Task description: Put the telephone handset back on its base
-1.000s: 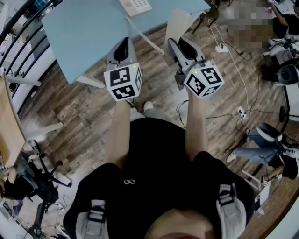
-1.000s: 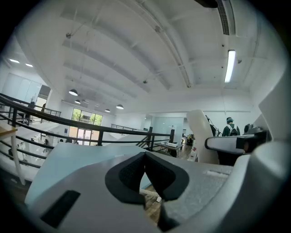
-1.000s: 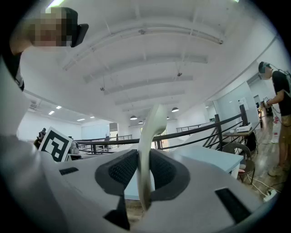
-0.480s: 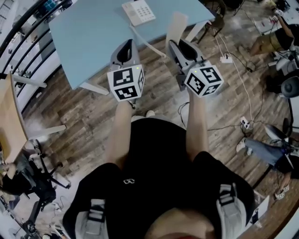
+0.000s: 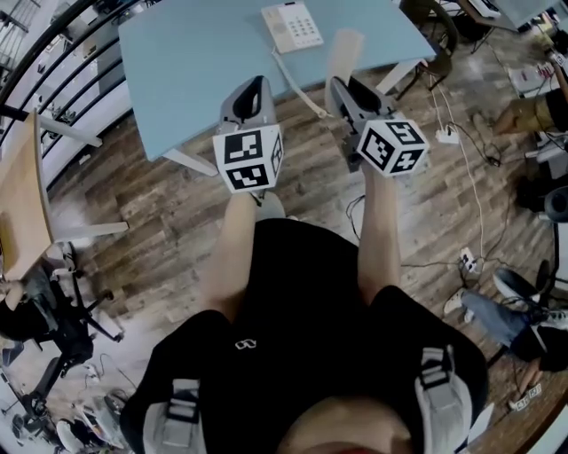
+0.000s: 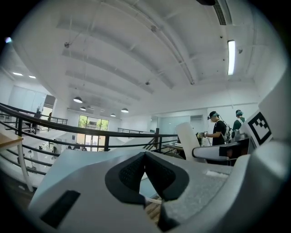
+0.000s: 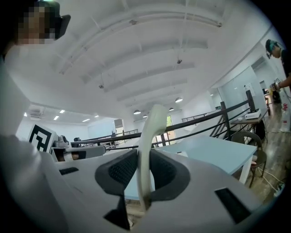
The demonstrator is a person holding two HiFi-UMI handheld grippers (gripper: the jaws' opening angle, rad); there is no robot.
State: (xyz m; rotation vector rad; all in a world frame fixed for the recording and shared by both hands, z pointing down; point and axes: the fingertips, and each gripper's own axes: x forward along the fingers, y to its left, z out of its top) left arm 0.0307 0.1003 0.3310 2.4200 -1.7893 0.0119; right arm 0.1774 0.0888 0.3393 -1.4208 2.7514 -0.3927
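Handset sat clamped in our right claw, long axis pointing far, at near edge of surface; base lay far-left of it. Our left claw was pinched together, empty.

— What is the handset like in your right tongs?
— Smooth cream plastic with a slight gloss. My pads either side of it are dark, matt and finely textured. The shell there, like that of my left tongs, is matt grey plastic, a little grainy.
— And ahead of the tongs?
— The bench top is smooth, matt pale blue. The base is the same cream plastic, and the cord a fine plastic coil.
— Below them?
— The floor is brown wood-look planking with a dull sheen.
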